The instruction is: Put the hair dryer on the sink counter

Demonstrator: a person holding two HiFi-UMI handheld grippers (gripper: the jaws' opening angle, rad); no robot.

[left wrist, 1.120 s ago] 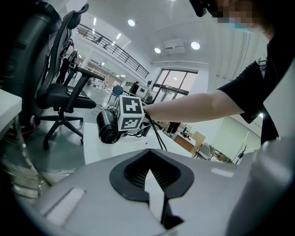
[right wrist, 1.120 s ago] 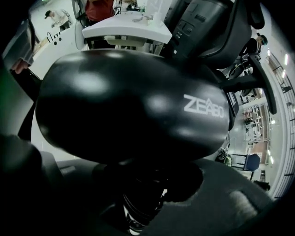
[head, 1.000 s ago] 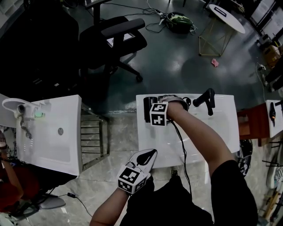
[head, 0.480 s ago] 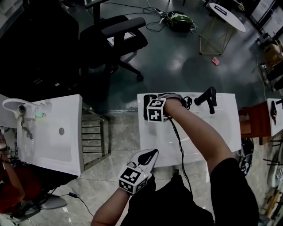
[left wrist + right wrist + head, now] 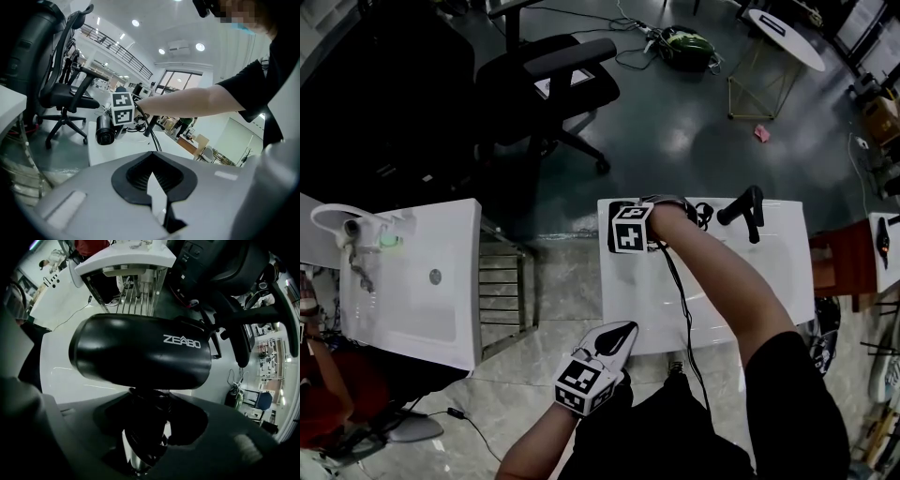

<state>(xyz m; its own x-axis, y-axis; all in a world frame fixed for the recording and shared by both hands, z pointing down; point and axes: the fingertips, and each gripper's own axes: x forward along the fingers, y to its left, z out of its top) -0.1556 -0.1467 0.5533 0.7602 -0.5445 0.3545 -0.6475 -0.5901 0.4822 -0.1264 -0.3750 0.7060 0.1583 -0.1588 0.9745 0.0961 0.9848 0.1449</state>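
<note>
Grip loosening: right gripper point(image 5: 143, 423) jaws opening round hair dryer point(image 5: 140, 352) handle, wider than second ago; dryer lies on sink tabletop point(image 5: 712, 281), far left corner; placement looks done; left gripper point(image 5: 614, 339) clenched, empty, at front edge

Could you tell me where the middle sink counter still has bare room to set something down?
Bare: the counter right of the forearm, in front of the faucet, and its front-left strip. Crowded: the back edge, with the hair dryer, the right gripper, jaws opening around its handle, and coiled cable.
</note>
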